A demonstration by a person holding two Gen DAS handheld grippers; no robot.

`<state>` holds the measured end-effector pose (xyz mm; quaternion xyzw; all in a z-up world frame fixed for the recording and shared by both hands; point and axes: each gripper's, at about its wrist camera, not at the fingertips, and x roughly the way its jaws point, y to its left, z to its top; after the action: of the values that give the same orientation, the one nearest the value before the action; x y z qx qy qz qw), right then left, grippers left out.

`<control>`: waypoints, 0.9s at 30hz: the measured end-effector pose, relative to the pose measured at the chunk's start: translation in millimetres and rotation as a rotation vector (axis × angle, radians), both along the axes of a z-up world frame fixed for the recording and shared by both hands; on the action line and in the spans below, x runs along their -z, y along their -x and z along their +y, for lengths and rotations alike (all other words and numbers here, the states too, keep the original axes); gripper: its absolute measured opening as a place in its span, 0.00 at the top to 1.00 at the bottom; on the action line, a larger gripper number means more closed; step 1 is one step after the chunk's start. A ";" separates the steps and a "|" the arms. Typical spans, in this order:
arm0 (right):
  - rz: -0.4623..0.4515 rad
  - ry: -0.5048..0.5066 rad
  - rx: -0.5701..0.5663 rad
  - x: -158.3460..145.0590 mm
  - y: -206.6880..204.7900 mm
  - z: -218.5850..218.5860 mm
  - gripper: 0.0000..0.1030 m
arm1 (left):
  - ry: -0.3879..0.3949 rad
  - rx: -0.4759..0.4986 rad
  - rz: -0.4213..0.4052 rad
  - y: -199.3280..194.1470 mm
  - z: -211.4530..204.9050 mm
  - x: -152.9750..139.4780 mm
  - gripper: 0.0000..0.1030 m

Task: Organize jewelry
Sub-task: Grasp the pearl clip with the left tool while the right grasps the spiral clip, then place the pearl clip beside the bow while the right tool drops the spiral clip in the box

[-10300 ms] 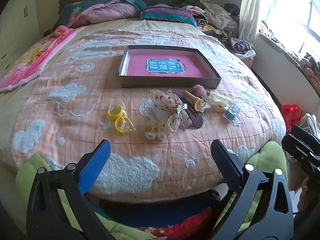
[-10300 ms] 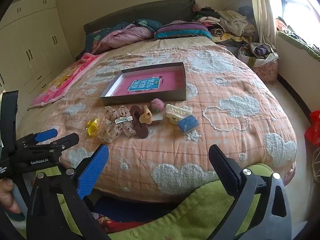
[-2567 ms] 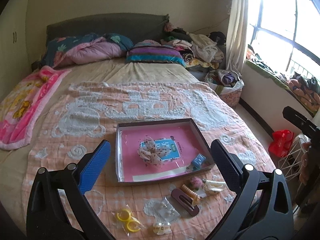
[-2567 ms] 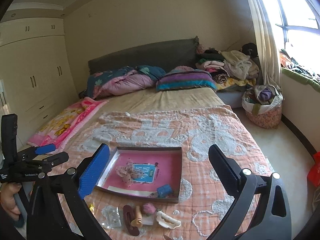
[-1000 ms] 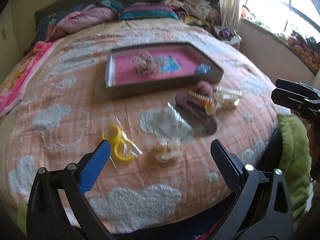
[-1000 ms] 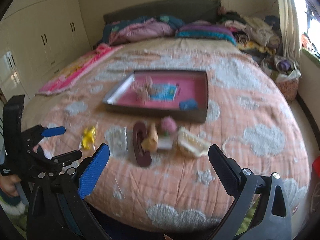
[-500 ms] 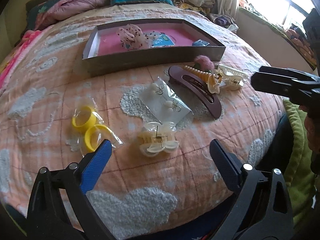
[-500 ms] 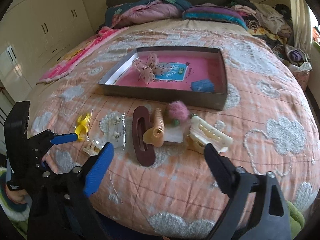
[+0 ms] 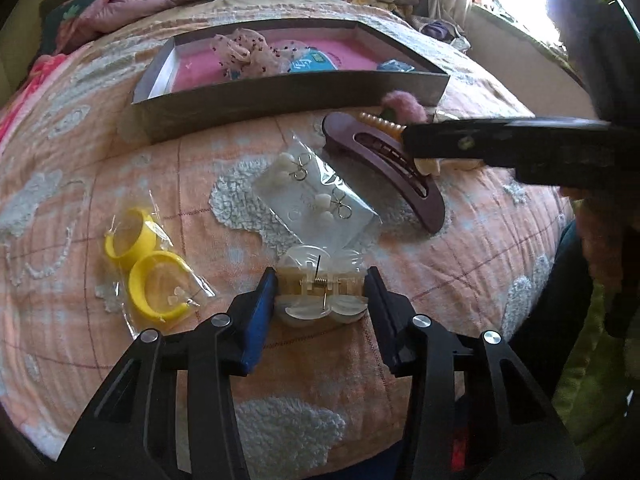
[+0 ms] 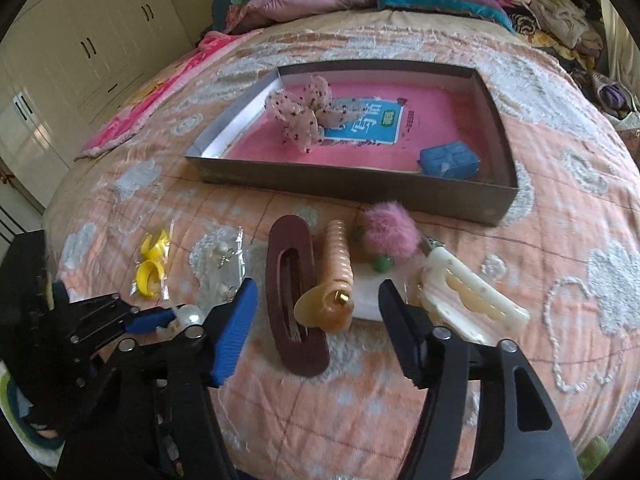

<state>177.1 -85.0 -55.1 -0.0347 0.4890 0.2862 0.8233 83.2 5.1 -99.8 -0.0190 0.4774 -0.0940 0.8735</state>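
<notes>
Low in the left wrist frame, the left gripper [image 9: 321, 286] pinches a pearly claw clip [image 9: 322, 292]; the right gripper [image 10: 318, 300] gapes empty around a peach barrette [image 10: 334, 280]. Box [image 10: 352, 190] label unreadable.

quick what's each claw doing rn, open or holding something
Left claw: closed on the pearly hair clip, which lies on the bed.
Right claw: open, holding nothing, over the peach ridged clip.

box [image 10: 460, 196] behind clips | bow [image 10: 304, 114] in box, left | earring packet [image 9: 320, 200] between bangles [image 9: 148, 264] and barrette [image 9: 384, 168]
</notes>
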 end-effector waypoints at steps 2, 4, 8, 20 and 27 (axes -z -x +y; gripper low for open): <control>0.022 0.005 0.006 8.1 -5.3 2.0 0.51 | 0.017 -0.001 -0.007 1.4 2.1 -3.8 0.65; 0.024 0.004 0.014 12.9 -8.2 1.9 0.57 | 0.032 0.006 -0.020 4.1 2.5 -9.6 0.65; 0.036 -0.025 0.024 14.3 -11.3 -3.6 0.70 | 0.049 0.008 -0.034 5.7 3.0 -18.3 0.65; 0.029 -0.143 0.069 -14.2 9.4 -41.7 0.70 | 0.087 -0.010 -0.056 4.7 9.1 -40.1 0.65; 0.000 -0.199 0.122 -38.8 14.0 -71.4 0.70 | 0.083 -0.029 -0.089 -3.3 17.0 -57.2 0.65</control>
<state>163.1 -156.5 -16.3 0.0768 0.4592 0.2828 0.8386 86.5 22.1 -42.6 -0.0579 0.4333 -0.1020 0.8936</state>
